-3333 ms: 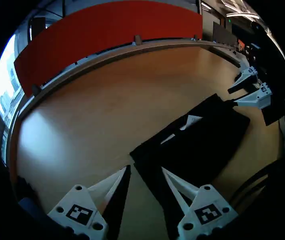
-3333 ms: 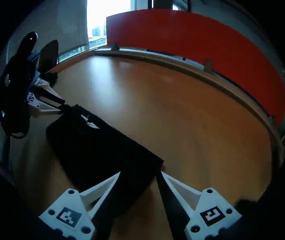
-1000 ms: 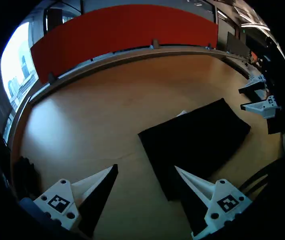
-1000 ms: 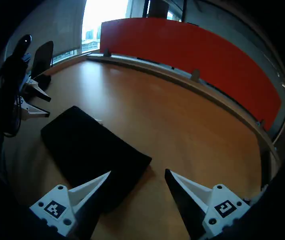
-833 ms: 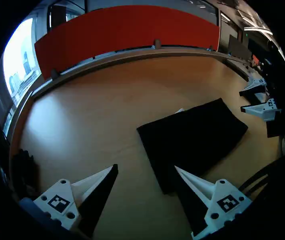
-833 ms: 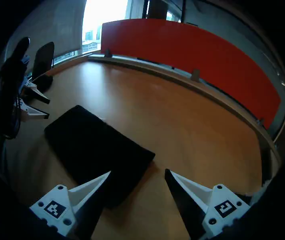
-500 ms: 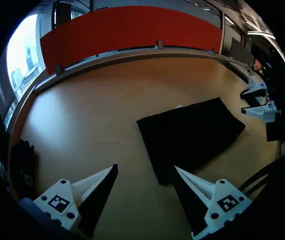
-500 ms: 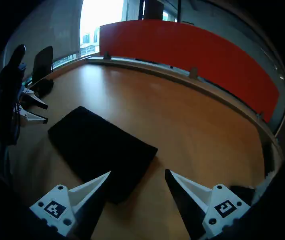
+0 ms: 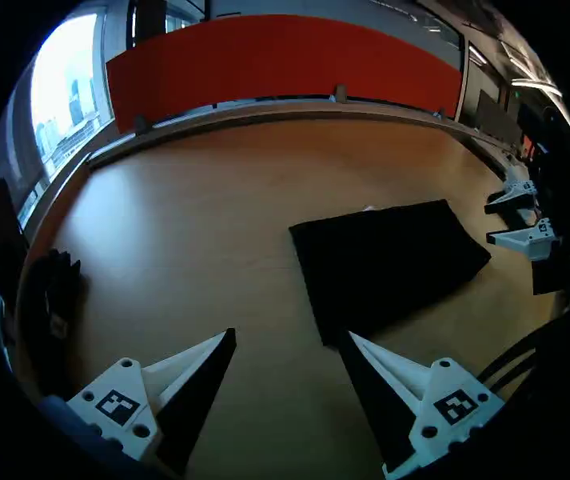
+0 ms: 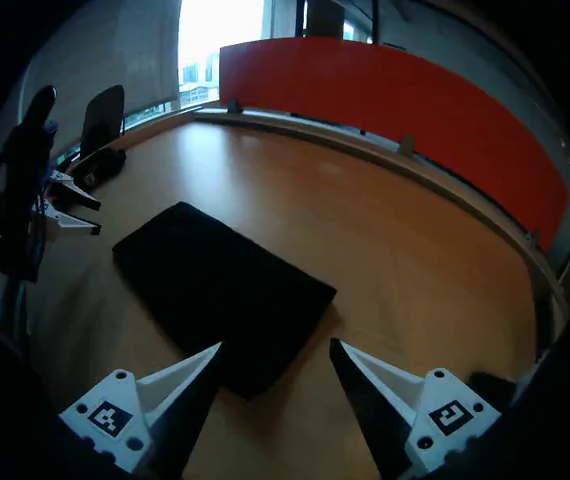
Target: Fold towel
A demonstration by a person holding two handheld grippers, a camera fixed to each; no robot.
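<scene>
- The black towel (image 9: 388, 260) lies flat as a folded rectangle on the wooden tabletop (image 9: 181, 224).
- The left gripper (image 9: 290, 336) is at the towel's near corner, its fingers spread wide with nothing between them.
- The right gripper (image 10: 277, 344) is at the opposite short end of the towel, also spread wide and holding nothing.
- A red partition (image 9: 285, 56) runs along the tabletop's far edge.

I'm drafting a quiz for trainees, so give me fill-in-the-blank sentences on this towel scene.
The folded cloth towel is ____ in colour.
It lies flat on a broad table made of ____.
The left gripper and right gripper both stand ____.
The long partition panel behind is ____.
Missing: black, wood, open, red.
</scene>
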